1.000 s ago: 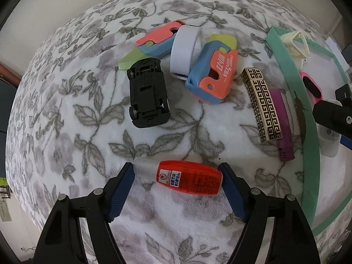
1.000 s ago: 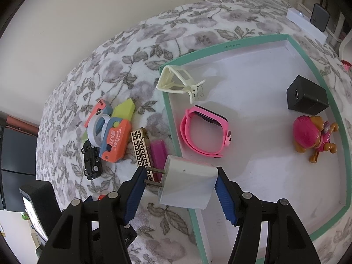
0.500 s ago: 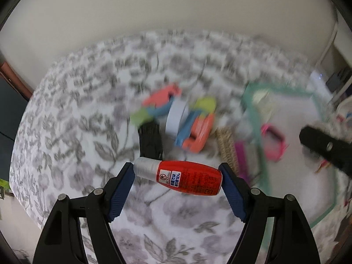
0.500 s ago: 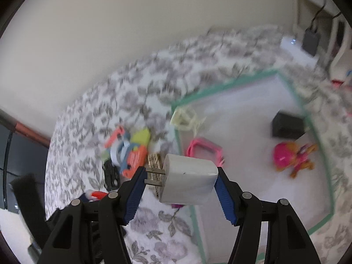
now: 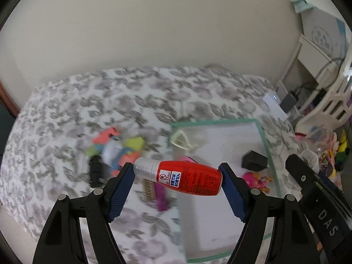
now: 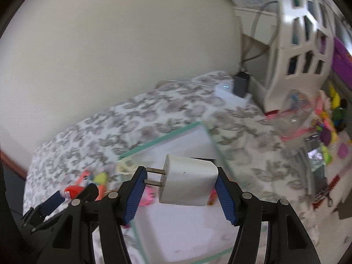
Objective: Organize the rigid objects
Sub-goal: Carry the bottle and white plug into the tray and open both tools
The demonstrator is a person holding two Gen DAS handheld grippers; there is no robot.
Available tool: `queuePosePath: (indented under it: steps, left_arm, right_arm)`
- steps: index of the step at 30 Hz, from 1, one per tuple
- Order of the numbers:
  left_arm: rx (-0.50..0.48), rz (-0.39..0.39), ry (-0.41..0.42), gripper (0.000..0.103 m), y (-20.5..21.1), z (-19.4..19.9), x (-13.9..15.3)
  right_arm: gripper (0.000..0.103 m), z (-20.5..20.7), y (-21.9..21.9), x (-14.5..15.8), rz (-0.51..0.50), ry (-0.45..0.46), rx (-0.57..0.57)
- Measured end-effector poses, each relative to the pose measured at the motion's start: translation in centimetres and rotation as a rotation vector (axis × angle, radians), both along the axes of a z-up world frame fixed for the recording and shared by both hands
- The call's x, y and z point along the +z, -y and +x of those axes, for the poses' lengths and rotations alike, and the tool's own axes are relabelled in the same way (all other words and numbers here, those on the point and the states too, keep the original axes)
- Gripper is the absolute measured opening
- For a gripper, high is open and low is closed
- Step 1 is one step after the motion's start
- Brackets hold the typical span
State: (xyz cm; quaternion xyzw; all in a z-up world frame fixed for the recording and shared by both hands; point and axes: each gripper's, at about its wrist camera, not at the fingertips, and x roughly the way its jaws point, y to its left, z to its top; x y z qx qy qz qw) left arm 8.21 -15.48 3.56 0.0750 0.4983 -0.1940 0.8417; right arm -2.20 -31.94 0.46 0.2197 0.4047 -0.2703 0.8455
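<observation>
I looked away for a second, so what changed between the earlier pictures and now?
Both grippers rose off the floral cloth and tipped up, so the wall now fills both views. The left gripper still clamps the red bottle end to end; the right gripper still clamps the white charger. Nothing was released. The pile and the green-edged tray stayed put.

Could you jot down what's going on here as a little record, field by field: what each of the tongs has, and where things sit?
left tongs: shut on red bottle, held sideways by its ends
right tongs: shut on white plug charger, prongs toward one pad
surface: floral cloth
target area: white board with green edge
on the board: black cube, pink toy, cream clip
off the board: blurred pile of colourful items
</observation>
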Motion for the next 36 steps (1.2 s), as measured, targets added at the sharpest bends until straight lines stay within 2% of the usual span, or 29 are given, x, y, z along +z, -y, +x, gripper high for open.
queuePosePath:
  steps: [5, 10, 14, 18, 28, 36]
  left_arm:
    - [0.013, 0.031, -0.067, 0.079, 1.9, -0.5, -3.2]
    - [0.002, 0.079, -0.104, 0.079, 3.0, -0.8, -6.0]
    - [-0.018, 0.122, -0.145, 0.079, 3.8, -1.1, -8.1]
    - [-0.032, 0.167, -0.152, 0.079, 4.2, -1.3, -9.2]
    - [-0.059, 0.228, -0.189, 0.079, 5.0, -1.3, -11.4]
    - [-0.063, 0.272, -0.166, 0.079, 5.2, -1.3, -11.9]
  right_arm:
    - [0.065, -0.5, 2.5, -2.7, 0.018, -0.097, -0.043]
    - [0.065, -0.7, 4.4, -6.4, 0.087, -0.207, -0.075]
    - [0.065, -0.4, 4.2, -8.4, 0.109, -0.268, -0.059]
    - [0.065, 0.0, 3.9, -10.0, 0.114, -0.318, -0.04]
    - [0.065, 0.1, 4.3, -13.0, 0.153, -0.389, -0.051]
    - [0.065, 0.1, 3.9, -14.2, 0.159, -0.415, -0.041]
